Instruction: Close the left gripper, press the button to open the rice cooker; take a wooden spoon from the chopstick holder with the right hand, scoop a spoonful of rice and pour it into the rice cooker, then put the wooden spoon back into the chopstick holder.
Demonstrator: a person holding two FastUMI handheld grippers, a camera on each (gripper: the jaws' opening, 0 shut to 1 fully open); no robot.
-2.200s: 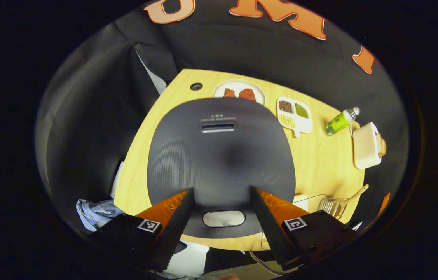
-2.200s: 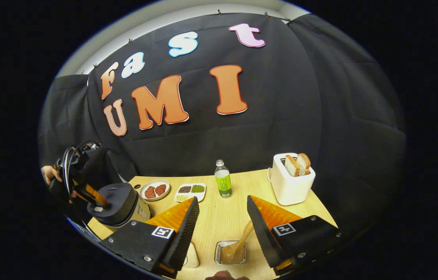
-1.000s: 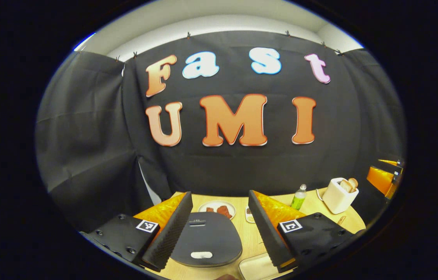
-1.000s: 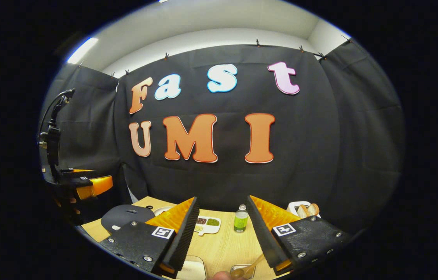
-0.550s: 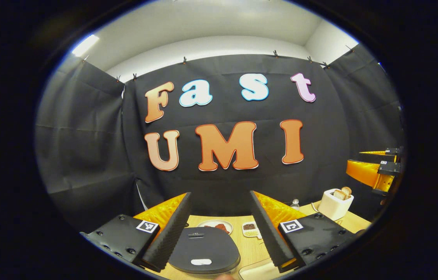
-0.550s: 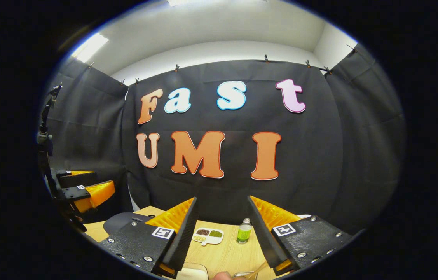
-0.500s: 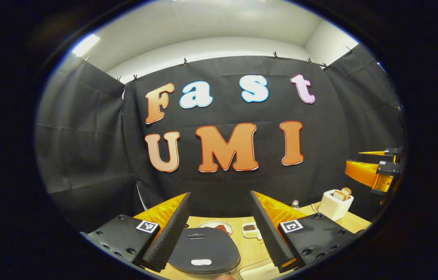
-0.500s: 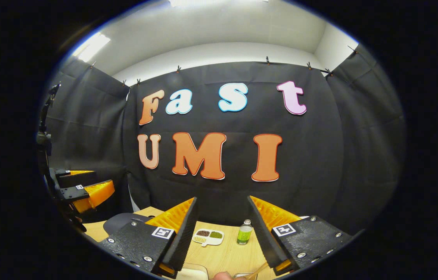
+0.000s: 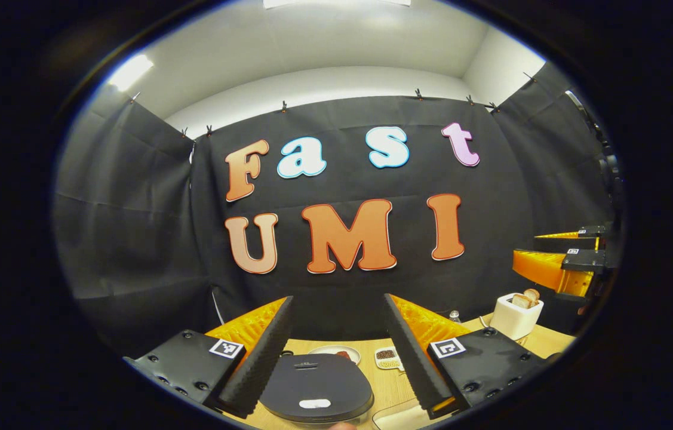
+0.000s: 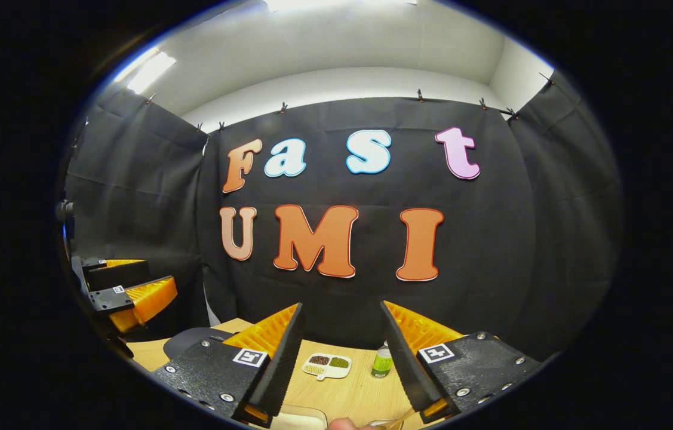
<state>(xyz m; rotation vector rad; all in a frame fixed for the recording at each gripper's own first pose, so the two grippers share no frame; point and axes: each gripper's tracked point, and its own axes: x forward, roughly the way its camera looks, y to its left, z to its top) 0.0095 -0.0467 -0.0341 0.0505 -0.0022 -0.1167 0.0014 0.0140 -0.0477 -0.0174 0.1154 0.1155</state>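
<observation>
Left tongs [image 9: 336,352] spread wide, nothing held, w/ the rice cooker [image 9: 316,388] lid shut just below & between the 2 fingers. Right tongs [image 10: 339,358] also wide, empty; wooden spoon [image 10: 399,420] cut off at the bottom edge beside the right finger. Chopstick holder hard to make out.

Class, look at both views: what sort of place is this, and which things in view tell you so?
Probably a mock kitchen set up in a recording booth. A wooden table carries a rice cooker, a toaster with bread and a sectioned dish of grains, while black cloth pinned up forms the walls.
</observation>
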